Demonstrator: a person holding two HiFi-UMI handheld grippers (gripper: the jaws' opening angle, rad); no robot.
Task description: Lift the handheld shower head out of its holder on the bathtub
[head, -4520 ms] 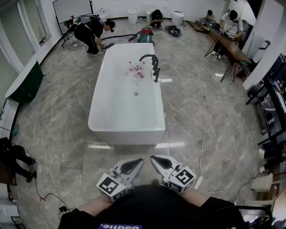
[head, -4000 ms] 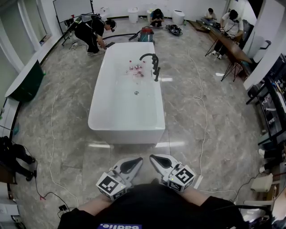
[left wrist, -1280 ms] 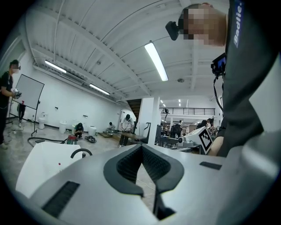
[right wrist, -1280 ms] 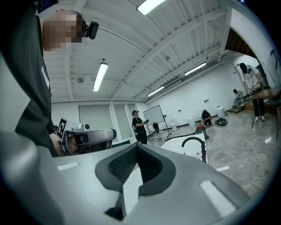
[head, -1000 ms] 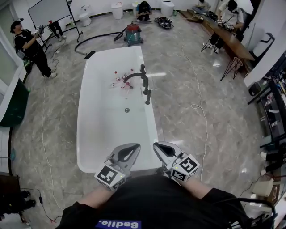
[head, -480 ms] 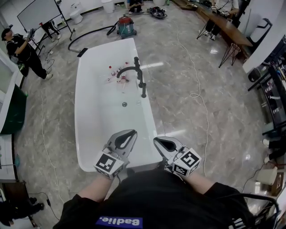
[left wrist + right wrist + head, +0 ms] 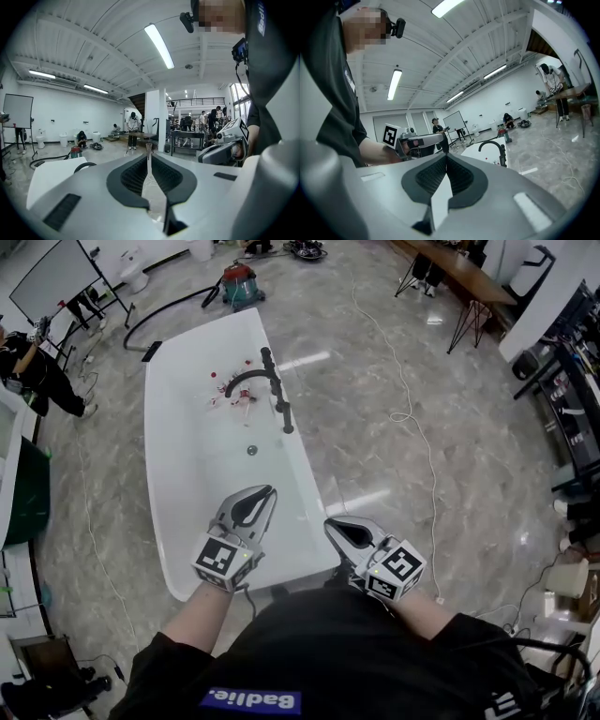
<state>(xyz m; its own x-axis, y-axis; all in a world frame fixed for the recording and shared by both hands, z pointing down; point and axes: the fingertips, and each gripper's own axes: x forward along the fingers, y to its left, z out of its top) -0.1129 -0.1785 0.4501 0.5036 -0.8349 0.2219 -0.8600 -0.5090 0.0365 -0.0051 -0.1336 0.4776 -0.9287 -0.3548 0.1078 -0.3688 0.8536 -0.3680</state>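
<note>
A white bathtub (image 7: 164,474) runs away from me across the marble floor. A black gooseneck faucet (image 7: 255,378) stands on the tub's right rim. The black handheld shower head (image 7: 286,418) stands upright in its holder just beside the faucet. My left gripper (image 7: 267,490) is shut and empty over the tub's near end. My right gripper (image 7: 329,522) is also shut and empty, by the near right corner of the rim. Both are well short of the shower head. In the right gripper view the faucet (image 7: 491,145) and the shower head (image 7: 502,158) show ahead, beyond the right gripper (image 7: 446,156).
Small bottles and red bits (image 7: 232,393) lie in the tub near the faucet. A red vacuum cleaner (image 7: 241,281) with its hose stands beyond the tub's far end. A white cable (image 7: 412,418) trails on the floor at right. A person (image 7: 33,357) stands at far left.
The view has closed in on the tub: it now lies under my grippers, and the faucet is nearer. Both grippers stay shut and have shifted forward over the tub's near end.
</note>
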